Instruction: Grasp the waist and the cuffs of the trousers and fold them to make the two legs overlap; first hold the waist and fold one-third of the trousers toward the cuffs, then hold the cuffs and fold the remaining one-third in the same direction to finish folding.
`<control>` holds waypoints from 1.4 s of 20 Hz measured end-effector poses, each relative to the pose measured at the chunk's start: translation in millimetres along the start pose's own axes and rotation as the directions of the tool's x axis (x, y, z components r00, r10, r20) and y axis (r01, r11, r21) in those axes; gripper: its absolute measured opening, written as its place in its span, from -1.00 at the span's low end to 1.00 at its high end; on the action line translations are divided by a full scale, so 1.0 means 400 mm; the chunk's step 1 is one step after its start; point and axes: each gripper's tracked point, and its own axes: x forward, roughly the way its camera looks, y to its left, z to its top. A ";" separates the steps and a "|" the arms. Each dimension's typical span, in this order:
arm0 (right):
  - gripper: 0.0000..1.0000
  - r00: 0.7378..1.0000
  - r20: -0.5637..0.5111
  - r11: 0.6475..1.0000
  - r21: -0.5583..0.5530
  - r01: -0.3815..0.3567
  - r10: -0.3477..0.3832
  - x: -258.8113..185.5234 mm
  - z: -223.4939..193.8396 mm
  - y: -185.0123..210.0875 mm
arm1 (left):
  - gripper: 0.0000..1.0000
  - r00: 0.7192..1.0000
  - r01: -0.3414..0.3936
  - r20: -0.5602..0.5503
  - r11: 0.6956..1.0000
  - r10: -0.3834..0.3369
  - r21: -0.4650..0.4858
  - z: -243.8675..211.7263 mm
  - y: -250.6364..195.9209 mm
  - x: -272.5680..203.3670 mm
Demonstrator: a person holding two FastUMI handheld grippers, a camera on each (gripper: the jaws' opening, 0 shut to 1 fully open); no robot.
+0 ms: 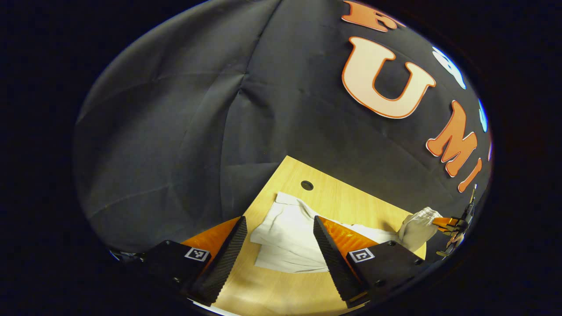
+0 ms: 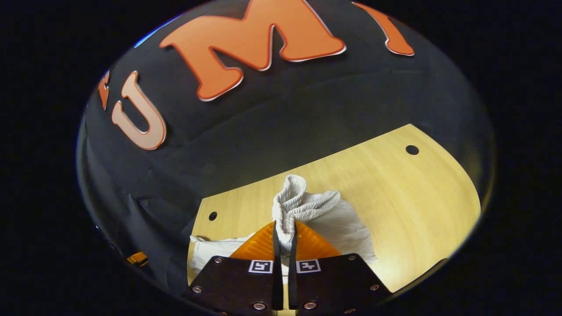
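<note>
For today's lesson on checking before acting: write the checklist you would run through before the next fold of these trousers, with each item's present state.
1. Right gripper shut on the elastic waist: ok, both fingers pinch it.
2. Waist lifted off the table: ok, it stands bunched above the wood.
3. Left gripper holding cloth: not ok, its fingers stand wide apart over the trousers.
4. Two legs overlapping: cannot tell, the cloth lies rumpled.
5. Cuffs lying flat: cannot tell, the far edge looks creased.
</note>
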 end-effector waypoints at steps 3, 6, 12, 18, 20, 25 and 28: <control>-0.91 0.999 -0.051 1.000 -0.018 -0.015 0.014 -0.003 -0.002 0.000 | 0.98 1.000 -0.012 0.004 1.000 0.012 0.000 -0.001 0.003 -0.002; -0.91 0.992 -0.121 0.999 -0.012 -0.046 0.044 -0.007 -0.008 0.003 | 1.00 1.000 -0.017 0.002 1.000 0.017 -0.023 -0.002 0.008 -0.005; -0.89 0.980 -0.201 0.998 -0.053 -0.023 0.012 -0.016 0.007 0.001 | 0.99 0.999 -0.030 -0.034 0.997 0.028 -0.071 -0.015 0.010 -0.013; -0.58 0.961 -0.274 0.998 -0.047 -0.050 0.036 -0.015 -0.007 0.000 | 1.00 0.997 -0.017 -0.079 0.995 0.009 -0.095 -0.049 -0.007 0.000; -0.24 0.953 -0.290 0.996 0.005 -0.093 0.091 -0.024 -0.001 0.014 | 1.00 0.995 0.001 -0.103 0.992 -0.014 -0.126 -0.073 -0.025 0.008; 0.85 0.953 -0.279 0.993 0.032 -0.112 0.116 -0.031 0.011 0.024 | 0.98 0.978 0.018 -0.196 0.972 -0.065 -0.234 -0.196 -0.091 0.039; 0.97 0.949 -0.296 0.994 0.048 -0.100 0.110 -0.056 0.008 -0.008 | 0.99 0.961 0.011 -0.252 0.931 -0.110 -0.364 -0.267 -0.123 0.051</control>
